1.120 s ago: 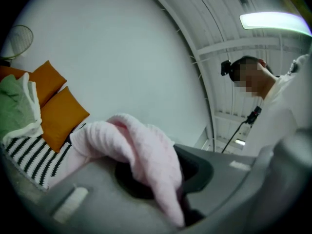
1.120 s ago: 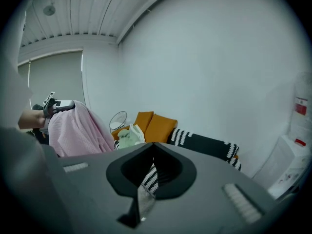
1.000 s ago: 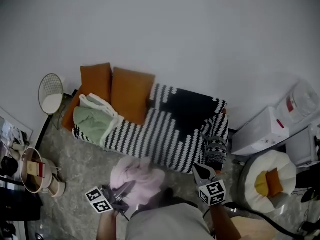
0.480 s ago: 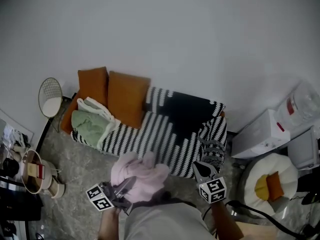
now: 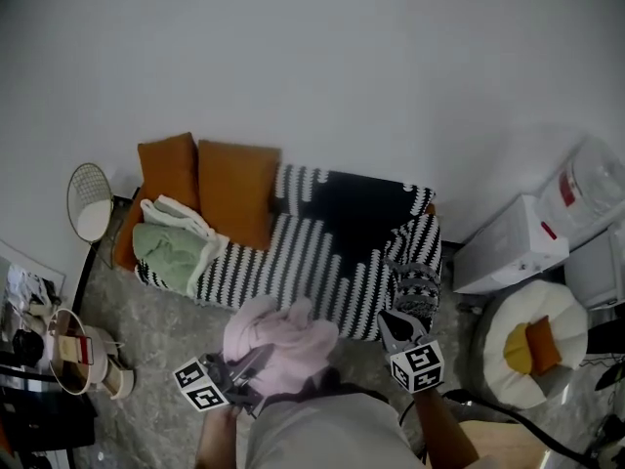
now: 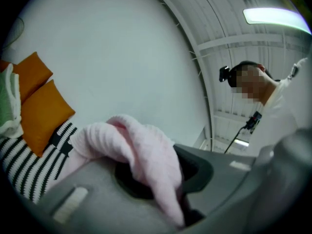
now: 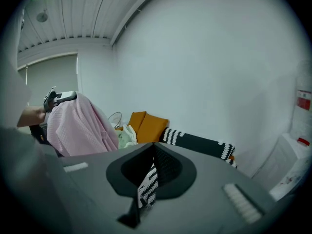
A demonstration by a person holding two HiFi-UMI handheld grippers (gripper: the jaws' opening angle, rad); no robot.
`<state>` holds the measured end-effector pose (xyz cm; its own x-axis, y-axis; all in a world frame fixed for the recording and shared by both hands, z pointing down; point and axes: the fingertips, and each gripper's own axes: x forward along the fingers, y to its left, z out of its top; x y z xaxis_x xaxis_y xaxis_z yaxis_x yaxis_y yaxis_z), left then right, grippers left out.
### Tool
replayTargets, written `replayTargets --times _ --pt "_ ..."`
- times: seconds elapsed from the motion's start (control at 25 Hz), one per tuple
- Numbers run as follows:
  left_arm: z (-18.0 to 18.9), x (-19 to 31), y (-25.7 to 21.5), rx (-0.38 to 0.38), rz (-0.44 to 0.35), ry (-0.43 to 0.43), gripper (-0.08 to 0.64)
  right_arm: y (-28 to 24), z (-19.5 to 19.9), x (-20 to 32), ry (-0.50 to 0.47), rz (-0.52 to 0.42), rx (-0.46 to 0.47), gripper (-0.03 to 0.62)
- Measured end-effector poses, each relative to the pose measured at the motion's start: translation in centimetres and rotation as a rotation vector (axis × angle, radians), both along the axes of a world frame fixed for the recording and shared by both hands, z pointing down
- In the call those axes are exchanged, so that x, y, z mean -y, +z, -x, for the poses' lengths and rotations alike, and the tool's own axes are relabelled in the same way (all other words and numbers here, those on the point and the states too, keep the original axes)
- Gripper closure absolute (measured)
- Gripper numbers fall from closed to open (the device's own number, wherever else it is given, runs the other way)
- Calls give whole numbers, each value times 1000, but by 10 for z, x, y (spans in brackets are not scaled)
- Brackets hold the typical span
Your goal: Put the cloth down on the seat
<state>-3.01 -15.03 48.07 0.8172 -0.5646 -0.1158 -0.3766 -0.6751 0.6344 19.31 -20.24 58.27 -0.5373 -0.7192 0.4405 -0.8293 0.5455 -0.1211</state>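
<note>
Here, pink cloth (image 5: 285, 334), clamped by left gripper (image 5: 254, 362)

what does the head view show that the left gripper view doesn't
Only the head view: the right gripper, the white pouf and the floor. Only the left gripper view: the ceiling light and a close look at the left gripper shut on the pink cloth. Both show the pink cloth, the orange cushions, the green cloth and the striped sofa.

Cushions (image 5: 207, 189) on seat (image 5: 322, 262) at left, cloth (image 5: 281, 338) before seat, fan (image 5: 88, 201) far left
</note>
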Motion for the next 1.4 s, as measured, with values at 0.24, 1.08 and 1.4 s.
replayTargets --times 0.24,1.08,1.4 --pt "-4 36 9 29 20 74 492 7 2 25 43 22 1 588" --pt "-1 226 47 116 72 274 492 44 38 155 165 119 -10 588" --pt "-7 299 87 132 126 318 492 64 43 197 240 173 -24 588"
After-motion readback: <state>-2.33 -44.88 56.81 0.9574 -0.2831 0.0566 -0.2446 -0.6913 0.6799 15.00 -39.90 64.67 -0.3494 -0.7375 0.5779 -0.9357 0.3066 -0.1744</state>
